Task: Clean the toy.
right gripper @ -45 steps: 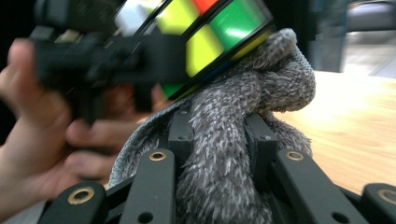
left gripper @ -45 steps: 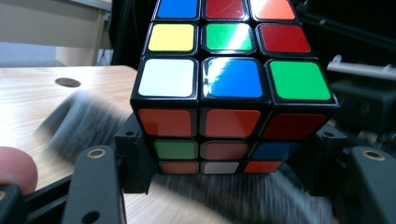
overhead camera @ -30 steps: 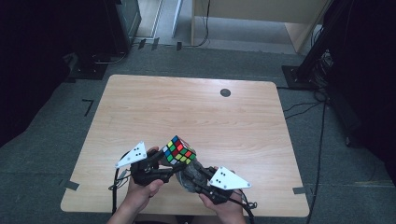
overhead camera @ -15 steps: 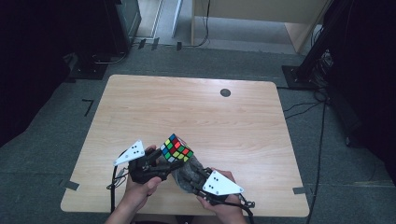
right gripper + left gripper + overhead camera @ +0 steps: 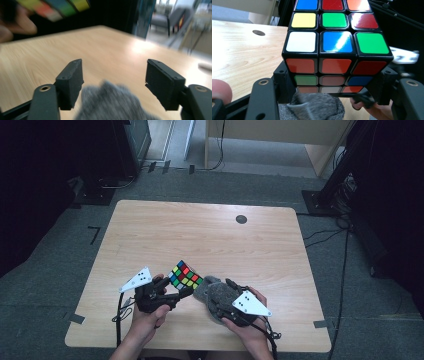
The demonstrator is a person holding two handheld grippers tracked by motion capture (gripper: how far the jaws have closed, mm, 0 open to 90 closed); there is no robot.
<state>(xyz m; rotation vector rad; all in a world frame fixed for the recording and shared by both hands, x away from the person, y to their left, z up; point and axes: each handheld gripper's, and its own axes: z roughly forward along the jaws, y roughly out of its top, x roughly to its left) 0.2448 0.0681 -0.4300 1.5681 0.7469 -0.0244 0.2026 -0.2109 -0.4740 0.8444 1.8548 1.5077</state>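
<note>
The left gripper [image 5: 184, 292] pinches a scrambled Rubik's cube [image 5: 185, 275] between its jaws, holding it just above the near part of the wooden table [image 5: 280, 250]. The right gripper [image 5: 113, 82] has just been opening – its jaws stand spread with nothing clamped, a grey cloth [image 5: 212, 292] – possibly a glove – bunched beneath them, beside the cube.

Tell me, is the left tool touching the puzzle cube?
Touching. In the left gripper view, the left tool has both jaws pressed against the sides of the puzzle cube, holding it above the table.
</note>
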